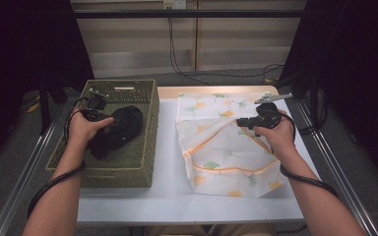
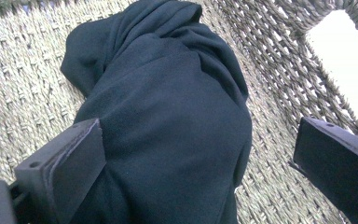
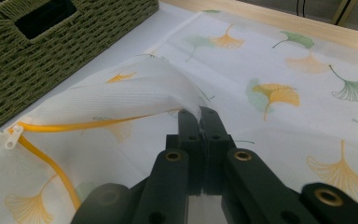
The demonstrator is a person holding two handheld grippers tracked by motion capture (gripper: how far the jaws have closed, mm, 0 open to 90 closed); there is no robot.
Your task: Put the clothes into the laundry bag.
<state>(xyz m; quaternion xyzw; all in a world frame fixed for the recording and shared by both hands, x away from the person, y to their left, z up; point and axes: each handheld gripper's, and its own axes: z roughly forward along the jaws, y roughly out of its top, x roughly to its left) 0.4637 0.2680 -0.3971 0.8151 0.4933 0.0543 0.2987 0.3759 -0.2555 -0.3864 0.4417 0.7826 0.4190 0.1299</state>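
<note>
A black garment lies bunched in a green woven basket on the left of the table. My left gripper is down in the basket, open, with its jaws on either side of the garment; the pads stand apart from the cloth's far side. A white mesh bag printed with ginkgo leaves lies flat to the right. My right gripper is shut on the bag's upper layer, lifting its edge along the orange zipper.
The white table has a bare strip between basket and bag. The basket wall with its handle cutout stands close to the bag's left side. A wooden edge runs along the table's back. Cables trail from both grippers.
</note>
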